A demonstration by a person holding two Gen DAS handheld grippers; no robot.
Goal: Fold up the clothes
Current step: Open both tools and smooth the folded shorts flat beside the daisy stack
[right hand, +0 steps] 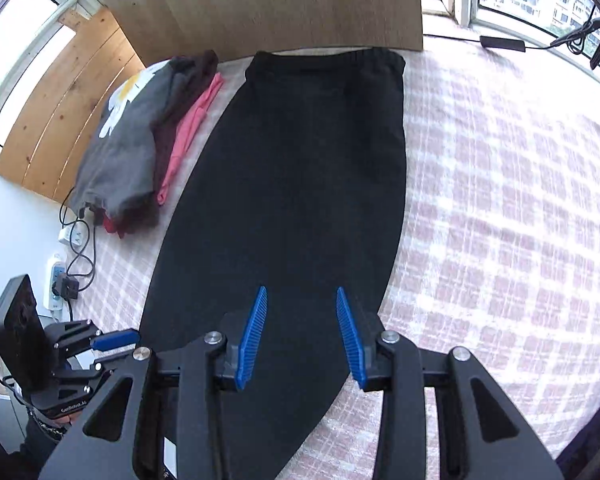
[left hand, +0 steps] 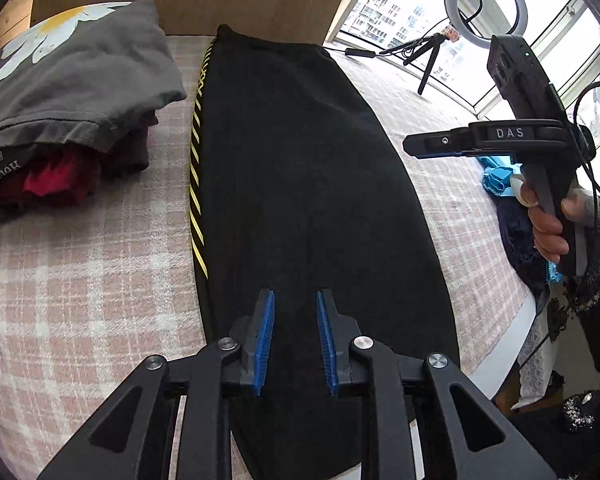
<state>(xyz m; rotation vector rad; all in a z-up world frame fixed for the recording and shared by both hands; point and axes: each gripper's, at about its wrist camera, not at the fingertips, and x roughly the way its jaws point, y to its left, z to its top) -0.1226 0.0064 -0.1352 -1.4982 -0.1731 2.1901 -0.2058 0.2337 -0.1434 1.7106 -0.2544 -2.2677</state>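
Black trousers [left hand: 300, 184] with yellow side stripes lie flat and lengthwise on the pink checked bedspread [left hand: 80, 280], folded leg on leg, waistband at the far end by the headboard. They also show in the right wrist view [right hand: 292, 184]. My left gripper [left hand: 296, 296] is open and empty, above the near end of the trousers. My right gripper [right hand: 302, 292] is open and empty, also above the near end. The right gripper shows in the left wrist view [left hand: 412, 146], held up to the right of the trousers. The left gripper shows at the lower left of the right wrist view [right hand: 134, 346].
A pile of folded clothes, a grey daisy-print shirt [left hand: 72, 80] on top of red and pink ones, sits left of the trousers [right hand: 140, 140]. A wooden headboard [right hand: 260, 4] is behind. A ring light on a tripod [left hand: 484, 4] stands by the window. Dark clothes [left hand: 516, 232] lie at the right bed edge. Power strips and cables [right hand: 66, 268] are on the left.
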